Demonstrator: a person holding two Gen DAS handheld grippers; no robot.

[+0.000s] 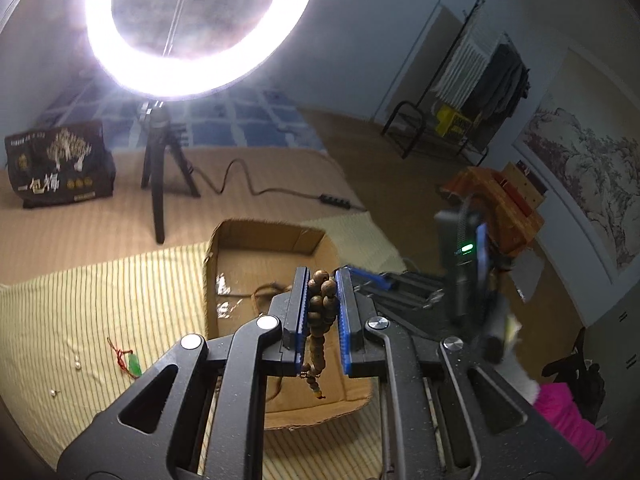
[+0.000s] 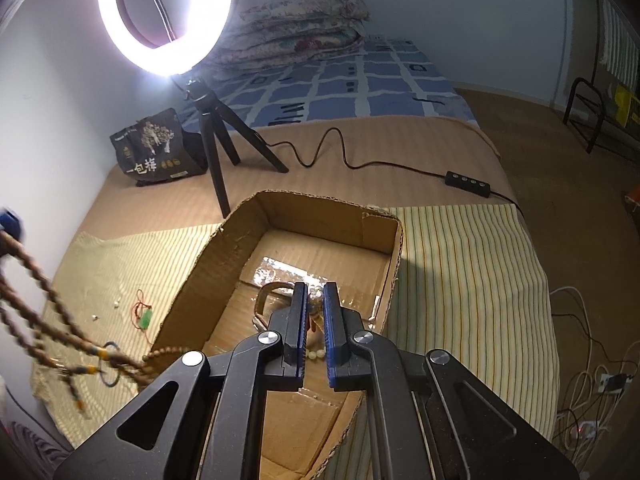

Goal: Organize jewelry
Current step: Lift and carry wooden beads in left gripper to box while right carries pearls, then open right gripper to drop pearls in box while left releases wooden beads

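The left gripper (image 1: pixel 323 276) is clamped on a string of brown wooden beads (image 1: pixel 320 308), its blue-edged jaws nearly together with the beads bunched between them and a short tail hanging below; the right wrist view shows the rest of that string (image 2: pixel 44 308) trailing in long loops down the left side of the picture. The right gripper (image 2: pixel 315 292) has its jaws close together over the cardboard box (image 2: pixel 308 208), and a strand of pale round beads (image 2: pixel 314 354) sits in the narrow gap between them, apparently pinched, though the contact itself is partly hidden. Inside the box, beside the fingers, lies a tan cord or strap (image 2: pixel 266 300) on a patch of shiny tape (image 2: pixel 280 270). The box stands on a yellow striped cloth (image 2: pixel 460 280) spread over the bed. Left of the box, on the cloth, lie a green pendant on a red cord (image 2: pixel 145 318) and a few small pale earrings or studs (image 1: pixel 77 365). Farther back stand a lit ring light (image 2: pixel 166 12) on a black tripod (image 2: pixel 218 152), with its cable and switch (image 2: pixel 468 179), and a dark printed bag (image 2: pixel 154 148).
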